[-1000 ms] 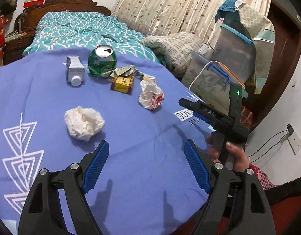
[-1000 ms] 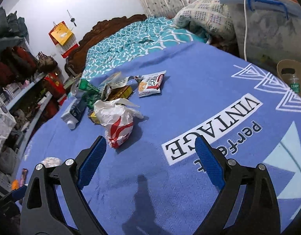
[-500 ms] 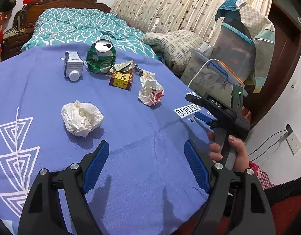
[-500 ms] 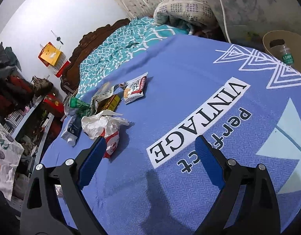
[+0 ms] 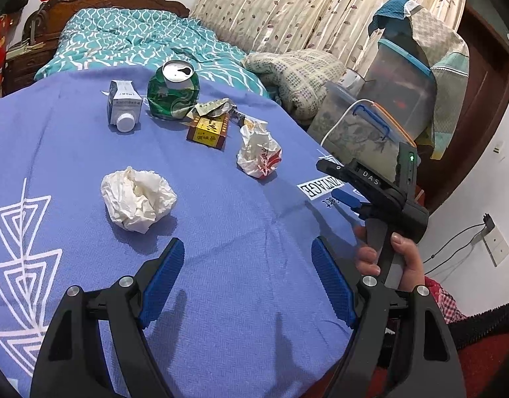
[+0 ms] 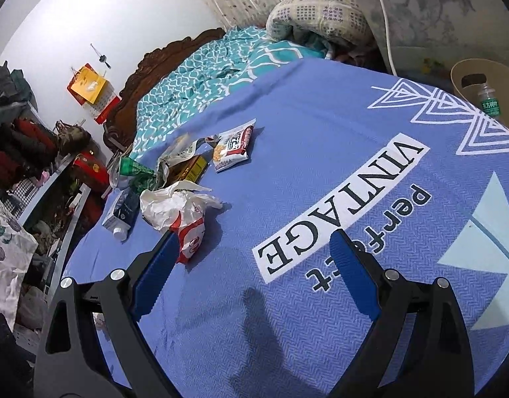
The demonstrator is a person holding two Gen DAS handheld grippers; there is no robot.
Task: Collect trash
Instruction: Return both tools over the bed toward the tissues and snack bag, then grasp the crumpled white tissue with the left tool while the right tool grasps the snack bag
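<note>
Trash: one can [image 5: 172,89], one carton [image 5: 123,104], two wads [image 5: 136,195].

matt woven cloth [image 5: 221,265]; crumpled paper ball [image 5: 136,195]; dented shiny metal can [image 5: 173,93]; glossy snack packet [image 6: 232,147].

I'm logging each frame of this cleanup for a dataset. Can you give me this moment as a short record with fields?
surface: blue printed cloth
trash: crumpled white paper; crushed green can; small carton; yellow box; red-and-white wrapper; snack packet
left gripper: open, empty, above the cloth near the crumpled white paper
right gripper: open, empty, left finger by the red-and-white wrapper
progress: nothing grasped yet
</note>
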